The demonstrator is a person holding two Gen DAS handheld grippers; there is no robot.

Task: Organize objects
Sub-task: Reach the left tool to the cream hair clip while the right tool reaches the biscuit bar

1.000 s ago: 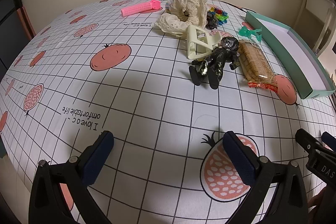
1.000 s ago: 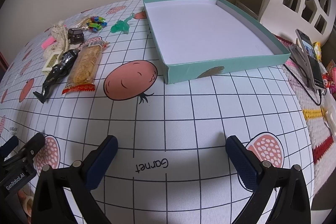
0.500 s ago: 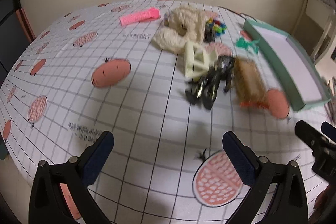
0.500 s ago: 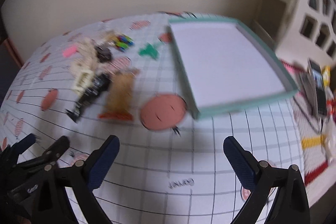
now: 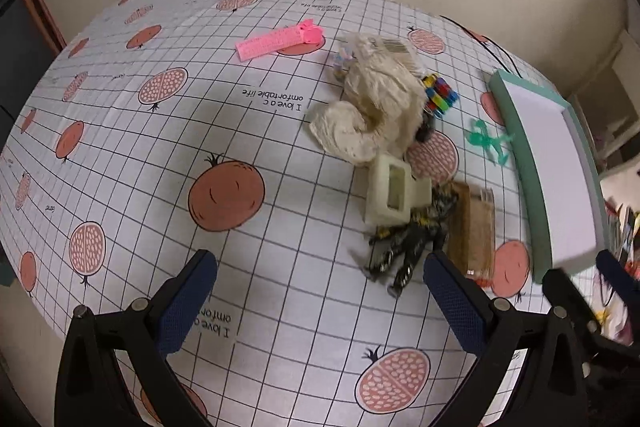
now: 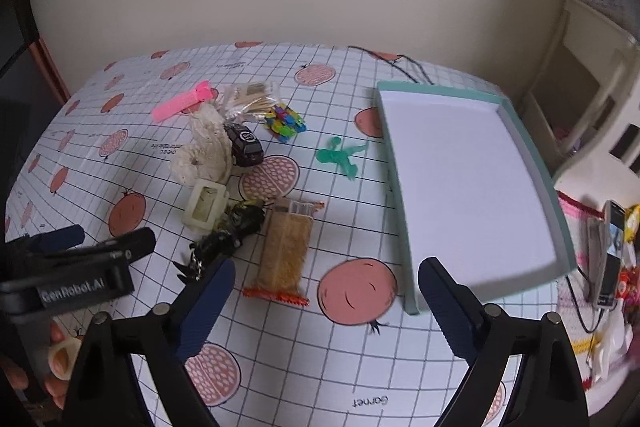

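Left gripper: blue-padded jaws spread wide, nothing between them, above the tablecloth.
Right gripper: jaws wide though just closing a little, empty.
Landmark: shallow mint-green cardboard tray, white inside, on the grid-and-pomegranate tablecloth.
Clear packet of brown biscuits: near the tray's left wall.
Shiny black toy figure: left of the biscuits, farther from the tray.
Green plastic figure: just beside the tray's left wall.
Pink plastic comb: well apart from the tray.
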